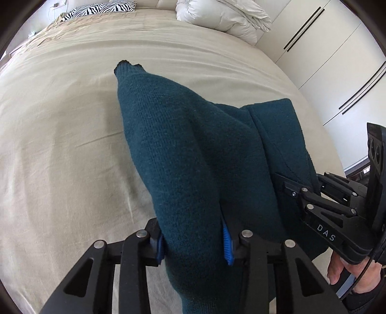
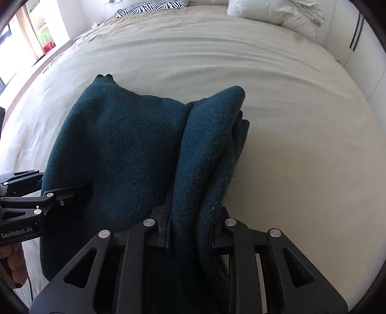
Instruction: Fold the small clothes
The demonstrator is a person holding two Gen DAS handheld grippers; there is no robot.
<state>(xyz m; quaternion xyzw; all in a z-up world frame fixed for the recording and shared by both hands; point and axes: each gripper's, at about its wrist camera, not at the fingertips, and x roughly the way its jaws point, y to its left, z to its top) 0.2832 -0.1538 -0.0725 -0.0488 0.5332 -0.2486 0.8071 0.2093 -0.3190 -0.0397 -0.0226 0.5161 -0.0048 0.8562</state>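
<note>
Teal knit garment (image 1: 183, 149), partly doubled over, hangs above the bed (image 1: 60, 145); left gripper (image 1: 193, 244) and right gripper (image 2: 190, 236), at 6 o'clock in their own views, each pinch its near edge in their jaws. It likely needs laying flat and squaring.

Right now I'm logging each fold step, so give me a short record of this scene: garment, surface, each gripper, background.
garment: dark teal knit sweater, partly folded, bunched and lifted at the near end
surface: beige bed sheet
left gripper: shut on the sweater, blue pads pressing the knit
right gripper: shut on a thick folded edge of the sweater
background: white duvet, zebra-print pillow, white wardrobe
</note>
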